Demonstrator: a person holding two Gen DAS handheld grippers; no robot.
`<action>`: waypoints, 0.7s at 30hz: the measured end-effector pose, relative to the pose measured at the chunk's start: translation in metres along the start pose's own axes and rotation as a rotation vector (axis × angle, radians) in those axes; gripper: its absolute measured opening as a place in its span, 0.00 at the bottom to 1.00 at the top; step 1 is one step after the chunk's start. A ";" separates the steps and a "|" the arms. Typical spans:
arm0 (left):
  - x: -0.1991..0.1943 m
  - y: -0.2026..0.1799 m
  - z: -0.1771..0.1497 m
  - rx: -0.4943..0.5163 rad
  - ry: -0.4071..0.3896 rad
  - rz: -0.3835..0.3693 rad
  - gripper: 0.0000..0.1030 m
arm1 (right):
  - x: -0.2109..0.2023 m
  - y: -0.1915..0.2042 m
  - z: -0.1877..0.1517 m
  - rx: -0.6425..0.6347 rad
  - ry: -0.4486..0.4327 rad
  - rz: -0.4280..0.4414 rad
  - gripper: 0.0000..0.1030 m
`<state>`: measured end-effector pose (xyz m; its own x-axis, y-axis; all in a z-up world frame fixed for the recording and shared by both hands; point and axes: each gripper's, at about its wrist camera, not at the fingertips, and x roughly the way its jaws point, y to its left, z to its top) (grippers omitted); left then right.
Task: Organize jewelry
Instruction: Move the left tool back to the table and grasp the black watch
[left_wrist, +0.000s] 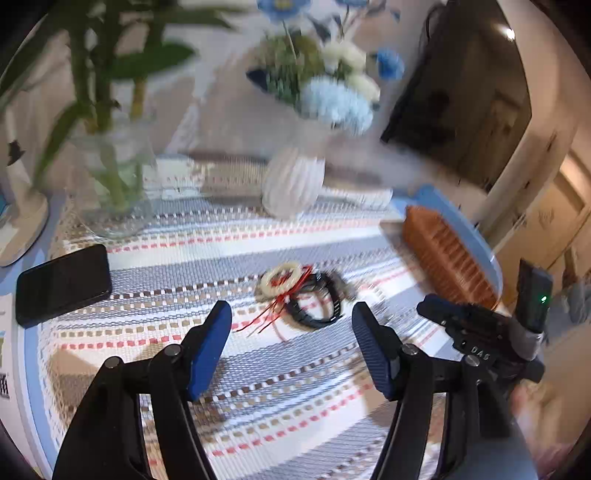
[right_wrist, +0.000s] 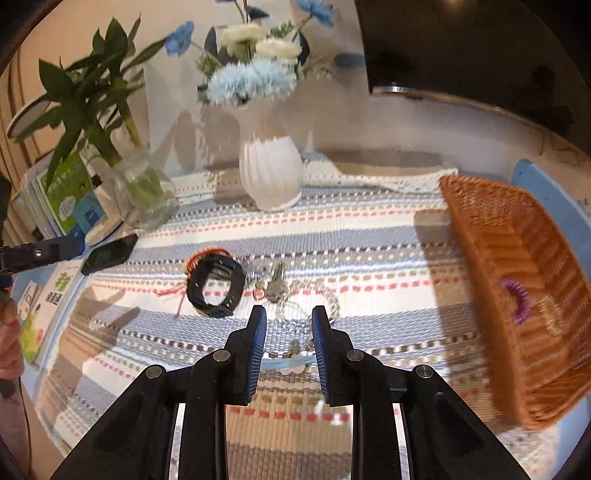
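A black bracelet (left_wrist: 314, 306) lies mid-cloth beside a cream ring pendant (left_wrist: 280, 282) with red cord; the bracelet also shows in the right wrist view (right_wrist: 216, 286). A silver chain (right_wrist: 314, 295) and a small metal charm (right_wrist: 275, 286) lie just beyond my right gripper (right_wrist: 289, 319), which is partly open over the chain with a pale blue piece (right_wrist: 291, 363) between its fingers. My left gripper (left_wrist: 291, 321) is open and empty, just short of the bracelet. The wicker basket (right_wrist: 517, 258) at the right holds a purple coil band (right_wrist: 517, 299).
A white ribbed vase (right_wrist: 271, 177) of flowers and a glass vase (right_wrist: 146, 192) with green stalks stand at the back of the striped cloth (right_wrist: 369, 236). A black phone (left_wrist: 62, 284) lies at the left. Booklets (right_wrist: 70, 192) sit at the far left.
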<state>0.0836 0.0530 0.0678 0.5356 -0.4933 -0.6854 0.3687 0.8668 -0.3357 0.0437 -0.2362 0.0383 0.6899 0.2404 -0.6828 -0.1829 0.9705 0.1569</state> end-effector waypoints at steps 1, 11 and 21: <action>0.010 -0.002 -0.003 0.026 0.020 0.005 0.65 | 0.007 -0.002 -0.004 0.004 0.003 0.009 0.25; 0.077 -0.018 -0.009 0.200 0.094 0.034 0.38 | 0.028 -0.004 -0.017 -0.006 0.013 -0.014 0.25; 0.099 -0.021 0.005 0.208 0.109 0.007 0.36 | 0.029 0.002 -0.018 -0.033 0.015 -0.013 0.26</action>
<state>0.1324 -0.0141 0.0103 0.4574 -0.4666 -0.7570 0.5203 0.8308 -0.1977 0.0509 -0.2279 0.0054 0.6817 0.2277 -0.6953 -0.1972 0.9723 0.1251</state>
